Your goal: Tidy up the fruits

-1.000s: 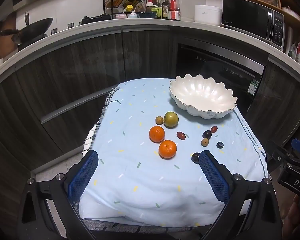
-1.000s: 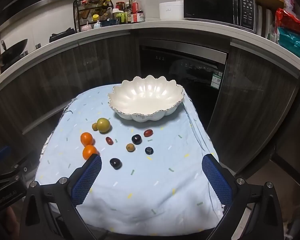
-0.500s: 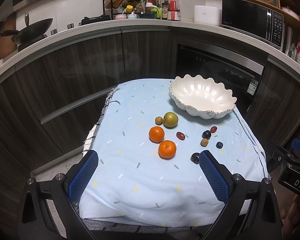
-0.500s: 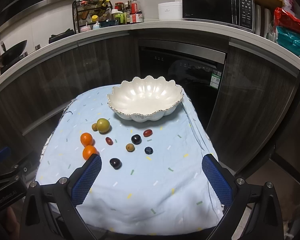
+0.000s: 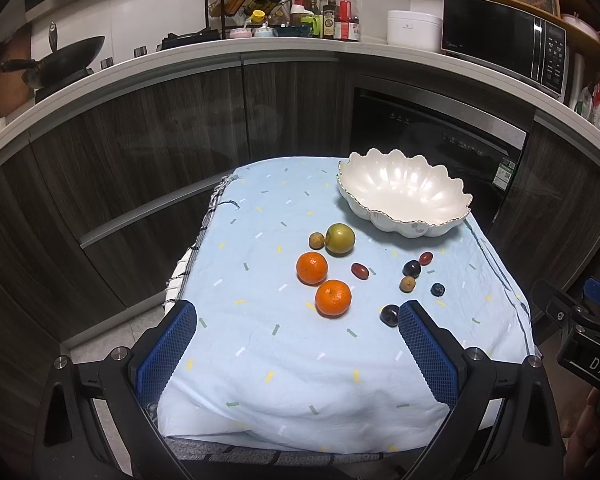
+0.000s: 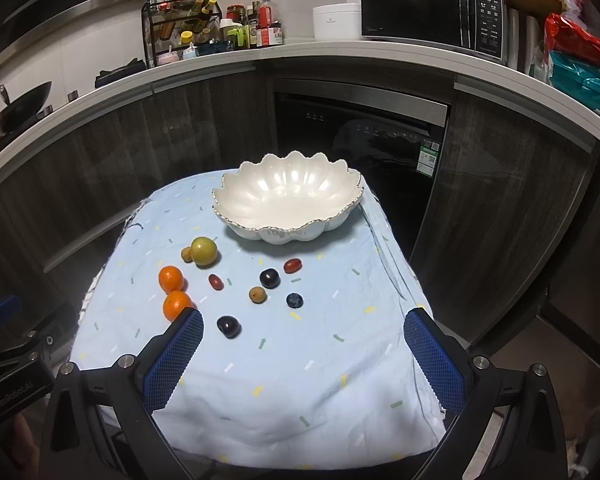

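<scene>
Counter (image 5: pixel 260 408) is covered by a pale blue cloth (image 5: pixel 260 344), wrinkled cotton look, printed with small dashes; a checked fabric edge shows under its left side. Bowl (image 5: pixel 404 196) sits at the far right of the cloth: white glazed ceramic, scalloped petal rim, ribbed wall, nothing in it. All fruit lies loose on the cloth in front of the bowl.

Left cluster: two oranges (image 5: pixel 333 297) with dimpled skin, almost touching; behind them a smooth round green fruit (image 5: pixel 340 239) with a small tan fruit (image 5: pixel 317 240) touching its left side.

Right cluster, well spread: red oval grape (image 5: pixel 359 271), second red grape (image 5: pixel 425 257) nearest the bowl, dark plum (image 5: pixel 411 268), tan round fruit (image 5: pixel 407 283), blueberry (image 5: pixel 437 289), another dark plum (image 6: pixel 228 326) closest to the front edge.

Left tongs (image 5: pixel 296 344) wide, nothing held, blue ribbed rubber pads (image 5: pixel 162 356) on black arms, hovering over the cloth's near edge. Right tongs (image 6: pixel 302 354) wide too, nothing held, same pads.
</scene>
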Demonstrator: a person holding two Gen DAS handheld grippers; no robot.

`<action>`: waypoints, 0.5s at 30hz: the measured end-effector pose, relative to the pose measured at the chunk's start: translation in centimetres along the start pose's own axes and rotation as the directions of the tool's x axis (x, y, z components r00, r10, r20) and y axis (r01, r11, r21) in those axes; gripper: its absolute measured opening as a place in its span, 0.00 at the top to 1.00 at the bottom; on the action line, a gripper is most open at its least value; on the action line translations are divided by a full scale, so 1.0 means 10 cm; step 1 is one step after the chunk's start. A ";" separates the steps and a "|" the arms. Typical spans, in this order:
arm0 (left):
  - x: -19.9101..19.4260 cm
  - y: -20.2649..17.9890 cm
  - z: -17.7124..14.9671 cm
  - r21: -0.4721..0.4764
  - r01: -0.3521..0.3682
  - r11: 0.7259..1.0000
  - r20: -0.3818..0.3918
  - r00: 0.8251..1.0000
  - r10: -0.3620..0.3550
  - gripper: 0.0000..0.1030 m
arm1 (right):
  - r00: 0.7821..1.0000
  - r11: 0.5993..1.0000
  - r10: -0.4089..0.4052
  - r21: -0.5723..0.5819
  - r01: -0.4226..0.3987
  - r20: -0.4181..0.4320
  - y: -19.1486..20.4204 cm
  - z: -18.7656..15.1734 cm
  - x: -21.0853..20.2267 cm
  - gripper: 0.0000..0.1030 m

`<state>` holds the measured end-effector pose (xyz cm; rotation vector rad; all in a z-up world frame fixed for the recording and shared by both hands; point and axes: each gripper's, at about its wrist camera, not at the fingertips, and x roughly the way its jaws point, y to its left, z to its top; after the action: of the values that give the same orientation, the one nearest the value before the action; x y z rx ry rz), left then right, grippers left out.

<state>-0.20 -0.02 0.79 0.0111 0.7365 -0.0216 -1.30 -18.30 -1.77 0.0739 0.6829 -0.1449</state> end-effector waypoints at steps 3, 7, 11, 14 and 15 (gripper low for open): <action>0.00 0.00 0.00 0.000 0.000 1.000 0.000 1.000 0.000 0.00 | 1.000 1.000 0.000 0.000 0.000 0.001 0.01 0.00 0.01 0.01; 0.00 0.00 -0.01 -0.001 0.000 1.000 0.000 1.000 0.000 0.00 | 1.000 1.000 0.000 -0.001 0.000 0.002 0.01 0.00 0.00 0.01; 0.00 0.00 -0.01 0.000 0.000 1.000 0.001 1.000 0.000 0.00 | 1.000 1.000 -0.002 0.000 0.002 0.002 0.01 0.00 0.00 0.01; 0.00 0.00 -0.01 -0.001 0.000 1.000 0.001 1.000 0.000 0.00 | 1.000 1.000 -0.001 -0.001 0.001 0.003 0.01 0.00 0.00 0.01; 0.00 0.00 -0.01 -0.001 0.000 1.000 0.001 1.000 0.000 0.00 | 1.000 1.000 -0.002 0.000 0.002 0.003 0.01 0.00 0.00 0.01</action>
<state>-0.25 -0.04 0.73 0.0102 0.7357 -0.0212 -1.29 -18.18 -1.83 0.0727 0.6800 -0.1463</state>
